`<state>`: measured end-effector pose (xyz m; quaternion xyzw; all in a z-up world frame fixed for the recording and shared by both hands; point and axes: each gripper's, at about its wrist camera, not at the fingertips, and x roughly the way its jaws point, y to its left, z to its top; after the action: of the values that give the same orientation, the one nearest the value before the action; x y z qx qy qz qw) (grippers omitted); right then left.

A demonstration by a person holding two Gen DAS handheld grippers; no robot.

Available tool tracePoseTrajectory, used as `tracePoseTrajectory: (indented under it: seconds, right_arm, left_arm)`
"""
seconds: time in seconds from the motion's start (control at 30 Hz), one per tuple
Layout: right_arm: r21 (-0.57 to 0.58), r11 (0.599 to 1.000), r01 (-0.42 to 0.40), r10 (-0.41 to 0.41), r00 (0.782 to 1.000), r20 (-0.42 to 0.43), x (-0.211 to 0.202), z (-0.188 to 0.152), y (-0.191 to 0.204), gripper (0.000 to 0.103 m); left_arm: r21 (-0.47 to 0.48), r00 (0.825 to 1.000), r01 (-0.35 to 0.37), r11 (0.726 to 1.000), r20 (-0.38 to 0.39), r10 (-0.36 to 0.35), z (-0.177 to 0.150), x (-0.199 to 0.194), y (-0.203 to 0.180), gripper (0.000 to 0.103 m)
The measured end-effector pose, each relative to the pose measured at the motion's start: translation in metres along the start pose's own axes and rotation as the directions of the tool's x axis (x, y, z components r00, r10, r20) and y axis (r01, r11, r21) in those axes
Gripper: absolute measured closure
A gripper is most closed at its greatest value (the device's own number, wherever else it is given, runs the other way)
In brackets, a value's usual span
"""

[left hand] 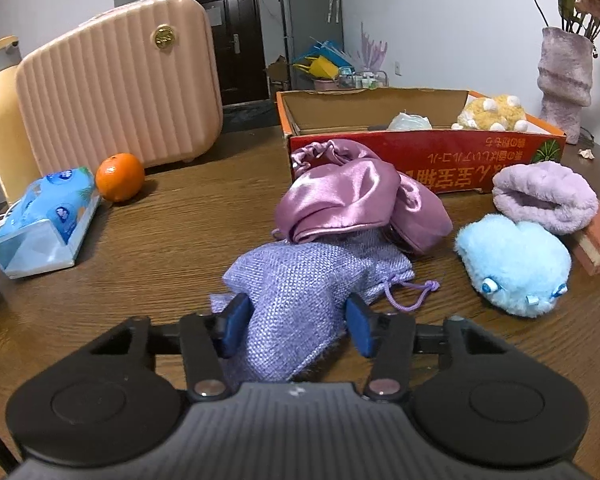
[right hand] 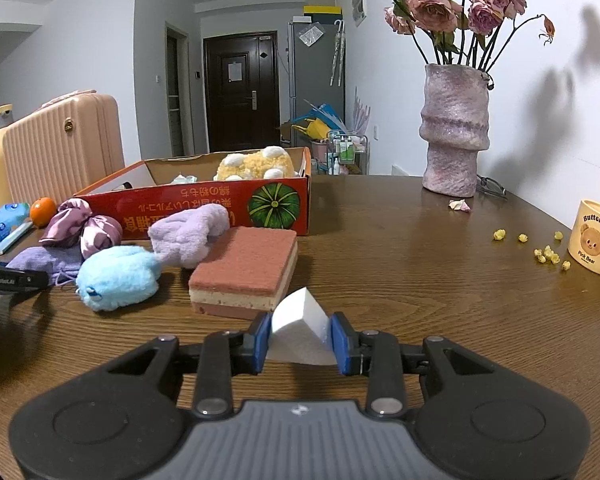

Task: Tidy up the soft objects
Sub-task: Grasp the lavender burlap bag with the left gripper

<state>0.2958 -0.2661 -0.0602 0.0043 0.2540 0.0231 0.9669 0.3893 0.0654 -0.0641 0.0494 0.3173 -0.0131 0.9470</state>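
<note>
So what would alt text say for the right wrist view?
The right claw pinches a white foam wedge above a wooden table; ahead lie a pink sponge, plush toys and a red cardboard box.

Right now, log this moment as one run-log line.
left gripper: shut on lavender pouch | right gripper: shut on white foam block | red box: holds yellow plush

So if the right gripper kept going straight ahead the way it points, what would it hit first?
Probably the pink layered sponge: it lies just ahead of the right gripper, slightly left of centre, beyond the white foam wedge it already clamps. Depth is hard to judge.
</note>
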Motion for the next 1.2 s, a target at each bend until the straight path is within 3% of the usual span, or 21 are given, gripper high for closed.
tracePoseTrajectory:
  seconds: [0.2, 0.63, 1.2]
  right_arm:
    - [0.002, 1.000, 0.002, -0.002, 1.000, 0.000, 0.000, 0.000, 0.000, 0.070]
    - [0.004, 1.000, -0.007, 0.006, 1.000, 0.018, -0.004, 0.000, 0.000, 0.070]
    - [-0.010, 0.998, -0.055, 0.055, 0.997, 0.049, -0.014, -0.001, 0.011, 0.070]
  left_arm:
    - [0.006, 1.000, -0.021, 1.000, 0.018, 0.021, -0.003, -0.010, -0.004, 0.062]
    - [0.001, 0.992, -0.040, 0.999, 0.117, 0.040, -0.016, -0.053, -0.014, 0.063]
    - [0.032, 0.970, 0.020, 0.999, 0.243, -0.027, -0.031, -0.108, -0.046, 0.063]
